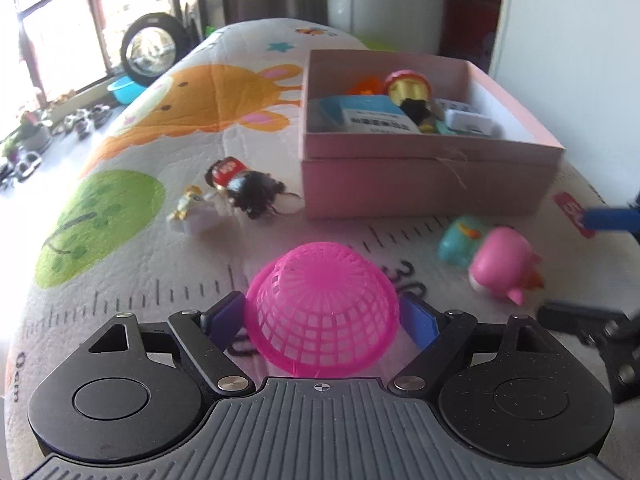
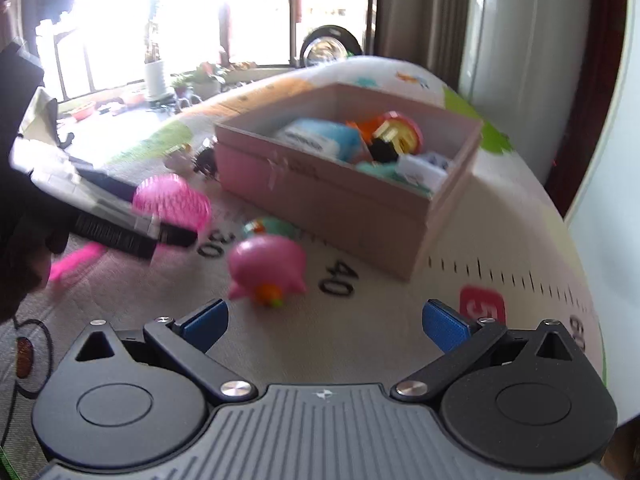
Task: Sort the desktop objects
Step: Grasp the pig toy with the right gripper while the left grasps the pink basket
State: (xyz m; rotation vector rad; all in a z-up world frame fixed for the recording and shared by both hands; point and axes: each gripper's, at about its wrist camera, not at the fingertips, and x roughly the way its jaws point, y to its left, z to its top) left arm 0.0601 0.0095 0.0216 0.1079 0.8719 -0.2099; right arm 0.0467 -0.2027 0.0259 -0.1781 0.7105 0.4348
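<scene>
Where windows glare, a cartoon-print mat (image 1: 192,128) covers the table.

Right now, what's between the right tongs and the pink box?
In the right wrist view, the pink pig lies between the open right tongs and the pink box, with a teal toy just behind it on the mat.
</scene>
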